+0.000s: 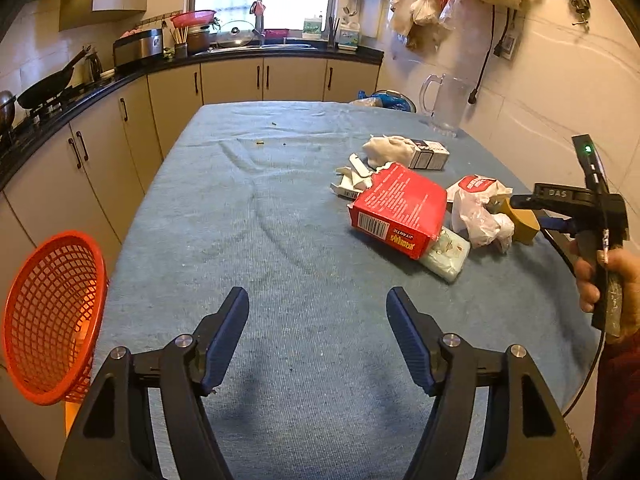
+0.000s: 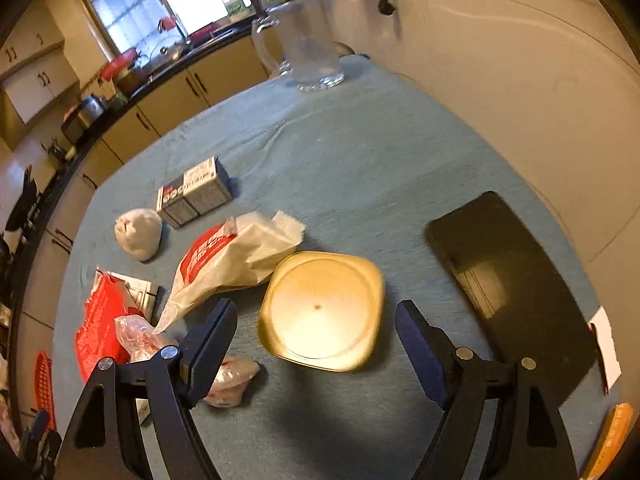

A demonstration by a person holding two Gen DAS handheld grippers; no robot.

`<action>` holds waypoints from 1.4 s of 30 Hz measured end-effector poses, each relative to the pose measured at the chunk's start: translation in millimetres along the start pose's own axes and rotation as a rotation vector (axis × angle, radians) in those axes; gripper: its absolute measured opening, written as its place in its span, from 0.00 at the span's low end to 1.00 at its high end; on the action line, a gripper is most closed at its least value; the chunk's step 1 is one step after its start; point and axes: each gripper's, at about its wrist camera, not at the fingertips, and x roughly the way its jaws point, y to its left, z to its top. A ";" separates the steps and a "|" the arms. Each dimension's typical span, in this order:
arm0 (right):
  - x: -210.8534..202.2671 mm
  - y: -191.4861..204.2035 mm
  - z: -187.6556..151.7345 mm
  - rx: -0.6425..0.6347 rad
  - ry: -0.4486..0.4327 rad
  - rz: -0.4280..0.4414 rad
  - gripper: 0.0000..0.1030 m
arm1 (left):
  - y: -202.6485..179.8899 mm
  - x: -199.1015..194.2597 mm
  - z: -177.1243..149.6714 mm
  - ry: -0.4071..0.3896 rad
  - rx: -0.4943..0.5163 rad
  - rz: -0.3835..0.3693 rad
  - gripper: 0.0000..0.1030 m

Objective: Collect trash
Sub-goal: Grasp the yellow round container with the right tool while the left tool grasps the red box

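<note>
Trash lies on the blue tablecloth (image 1: 260, 240): a torn red box (image 1: 400, 212), a crumpled plastic bag (image 1: 480, 216), a white wad (image 1: 388, 150), a small grey carton (image 1: 430, 154) and paper scraps (image 1: 352, 180). My left gripper (image 1: 318, 300) is open and empty over bare cloth, left of the pile. My right gripper (image 2: 316, 312) is open, its jaws on either side of a tan square lid (image 2: 322, 310) and not touching it. The red-and-white bag (image 2: 232, 260), the white wad (image 2: 138, 232), the carton (image 2: 196, 192) and the red box (image 2: 98, 320) lie to its left.
An orange mesh basket (image 1: 52, 316) hangs off the table's left edge. A glass pitcher (image 2: 304, 44) stands at the far end. A black flat object (image 2: 508, 280) lies right of the lid. Kitchen counters run along the left; a wall is close on the right.
</note>
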 end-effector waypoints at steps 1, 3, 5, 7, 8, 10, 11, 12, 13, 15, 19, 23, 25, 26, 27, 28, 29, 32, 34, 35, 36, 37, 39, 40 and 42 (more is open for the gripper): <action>2.6 4.2 0.3 -0.010 0.005 -0.007 0.83 | 0.9 0.4 0.2 0.001 -0.002 0.000 0.68; 10.1 11.6 0.7 -0.037 0.007 -0.058 0.83 | 0.8 1.7 0.4 0.006 -0.004 -0.001 0.68; 13.6 15.0 -5.5 -0.052 0.015 -0.082 0.83 | 0.5 3.6 2.0 0.013 -0.008 -0.008 0.68; 17.0 12.4 -9.0 -0.062 0.027 -0.101 0.83 | -0.3 7.2 4.3 0.023 -0.015 -0.016 0.69; 18.1 10.1 -11.6 -0.060 0.030 -0.102 0.79 | -1.4 9.9 6.5 0.032 -0.020 -0.023 0.69; 17.2 3.7 -15.9 -0.047 0.032 -0.087 0.71 | -4.2 13.4 9.9 0.038 -0.027 -0.040 0.71; 15.8 2.1 -16.2 -0.048 0.024 -0.079 0.71 | -6.1 15.9 12.1 0.043 -0.031 -0.051 0.73; 13.6 0.1 -16.8 -0.044 0.018 -0.066 0.71 | -8.5 20.4 15.7 0.056 -0.038 -0.068 0.77; 10.8 -2.6 -17.9 -0.039 0.011 -0.051 0.70 | -10.3 23.0 17.3 0.063 -0.043 -0.077 0.77; 5.6 -7.1 -20.7 -0.037 0.003 -0.028 0.70 | -14.6 33.0 24.1 0.093 -0.063 -0.111 0.77; -13.2 -13.4 -27.0 -0.031 -0.039 0.024 0.70 | -12.3 56.6 38.0 0.157 -0.179 -0.209 0.77; -26.1 -15.7 -33.2 -0.031 -0.062 0.076 0.70 | -3.4 82.9 47.6 0.212 -0.328 -0.321 0.77; -27.9 -15.6 -35.7 -0.030 -0.063 0.091 0.70 | -0.8 93.6 48.9 0.231 -0.389 -0.363 0.76; -28.0 -15.3 -36.5 -0.029 -0.063 0.103 0.70 | -0.9 97.7 49.1 0.235 -0.404 -0.369 0.76; -27.8 -15.6 -36.5 -0.027 -0.063 0.114 0.70 | -0.6 104.1 48.9 0.244 -0.431 -0.388 0.76; -27.6 -16.8 -37.2 -0.023 -0.062 0.120 0.70 | -0.9 107.4 49.0 0.249 -0.448 -0.406 0.74; -24.7 -16.6 -35.1 -0.021 -0.062 0.124 0.70 | -1.4 113.4 48.2 0.259 -0.479 -0.435 0.72; -23.2 -19.0 -35.2 -0.012 -0.062 0.148 0.70 | -7.2 125.7 48.8 0.264 -0.516 -0.479 0.51; -21.9 -18.2 -35.5 -0.016 -0.058 0.159 0.70 | -12.5 134.8 48.3 0.288 -0.525 -0.494 0.29; -21.7 -17.9 -35.6 -0.015 -0.058 0.166 0.70 | -13.1 137.4 47.5 0.292 -0.531 -0.497 0.29; -23.0 -18.4 -36.5 -0.017 -0.058 0.171 0.70 | -14.6 137.8 47.3 0.284 -0.531 -0.496 0.28; -23.3 -17.7 -37.0 -0.020 -0.058 0.173 0.70 | -15.7 137.7 48.1 0.277 -0.523 -0.493 0.28; -24.0 -17.6 -38.3 -0.017 -0.062 0.177 0.70 | -16.8 133.8 50.0 0.255 -0.511 -0.485 0.25; -24.2 -17.2 -38.3 -0.015 -0.062 0.180 0.70 | -17.5 130.0 50.5 0.242 -0.498 -0.483 0.24; -26.0 -15.9 -39.4 -0.014 -0.064 0.188 0.70 | -20.5 119.8 52.9 0.210 -0.454 -0.471 0.22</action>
